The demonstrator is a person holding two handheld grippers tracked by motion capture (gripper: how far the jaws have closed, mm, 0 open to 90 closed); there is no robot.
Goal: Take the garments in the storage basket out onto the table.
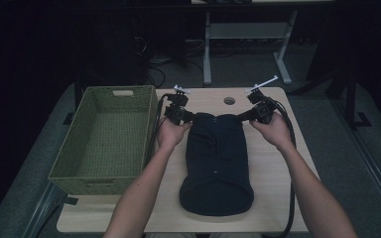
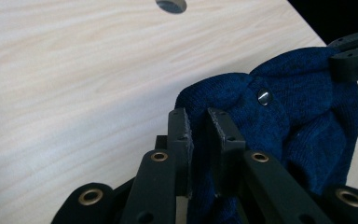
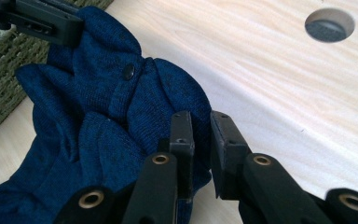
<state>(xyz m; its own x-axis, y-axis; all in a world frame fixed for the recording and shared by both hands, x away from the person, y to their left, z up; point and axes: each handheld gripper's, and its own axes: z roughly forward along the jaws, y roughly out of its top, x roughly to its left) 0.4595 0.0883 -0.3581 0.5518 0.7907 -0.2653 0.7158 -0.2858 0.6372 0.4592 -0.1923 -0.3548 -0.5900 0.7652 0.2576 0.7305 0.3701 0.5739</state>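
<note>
I had the left tongs (image 1: 190,117) clamped on the far left corner of the sweater (image 1: 217,166), its knit pinched between nearly closed jaws, as the left gripper view showed. The right tongs (image 1: 244,117) gripped the far right corner the same way, with a fold of blue cloth caught between its narrow jaws. The sweater lay lengthwise on the table (image 1: 273,163), its near end rounded toward me and its far edge stretched between my two tongs. A small button (image 2: 264,96) sat on the bunched knit near the left jaws. The green basket (image 1: 104,144) stood left of the sweater, and a round hole (image 1: 229,100) marked the table's far side.
</note>
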